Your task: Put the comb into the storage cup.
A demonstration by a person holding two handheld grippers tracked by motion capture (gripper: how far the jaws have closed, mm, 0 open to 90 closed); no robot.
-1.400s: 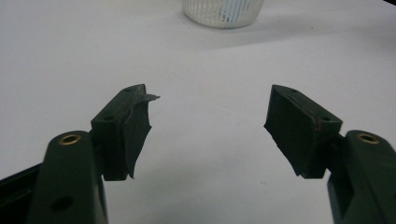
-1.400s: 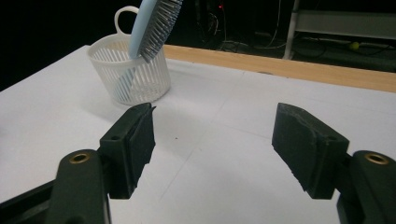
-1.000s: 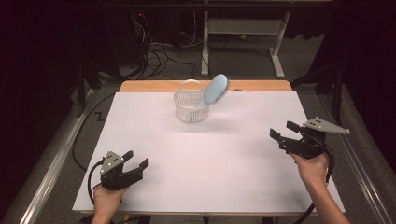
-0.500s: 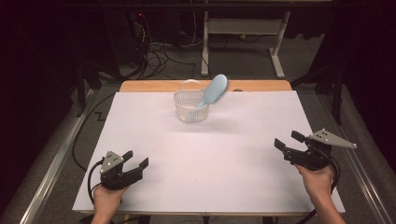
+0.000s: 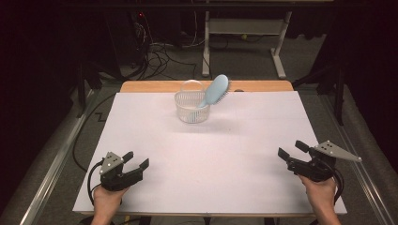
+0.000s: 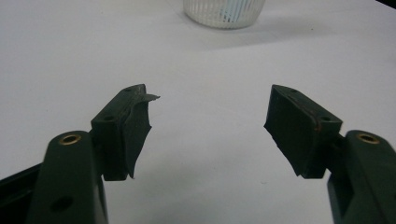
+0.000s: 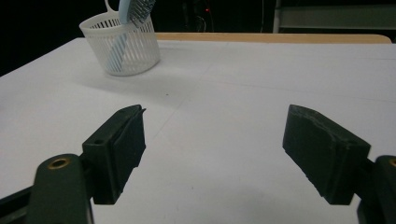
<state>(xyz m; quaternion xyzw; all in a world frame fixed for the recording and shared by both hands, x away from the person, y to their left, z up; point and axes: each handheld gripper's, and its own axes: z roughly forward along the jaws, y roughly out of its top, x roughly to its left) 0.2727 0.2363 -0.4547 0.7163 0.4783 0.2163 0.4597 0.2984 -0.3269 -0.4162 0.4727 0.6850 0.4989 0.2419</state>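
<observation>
1. White and smooth, the sheet on the table [image 5: 206, 154] lies flat and covers most of the top. We see a strip of bare wood at the far edge.
2. We see a small round basket [image 5: 191, 107] near the far edge of the sheet. It is white plastic with thin ribs and slots all around its wall.
3. We see a light blue hairbrush [image 5: 215, 90] standing in the basket. Its oval head sticks up and leans over the rim, and its bristles look short and spiky in the right gripper view. Its handle is down inside the basket.
4. We see the left gripper [image 5: 133, 160] low at the near left corner of the sheet. It is black and chunky, with a grey plate on top. Its jaws are spread wide with nothing between them, and one black rubber pad [image 6: 135, 126] has a torn, curled edge.
5. We see the right gripper [image 5: 292, 149] low at the near right side. Its jaws have just been opening a little more, and they are wide apart with nothing in them. Its blocky pads look dull and a bit rough.
6. Both grippers are well apart from the basket.
</observation>
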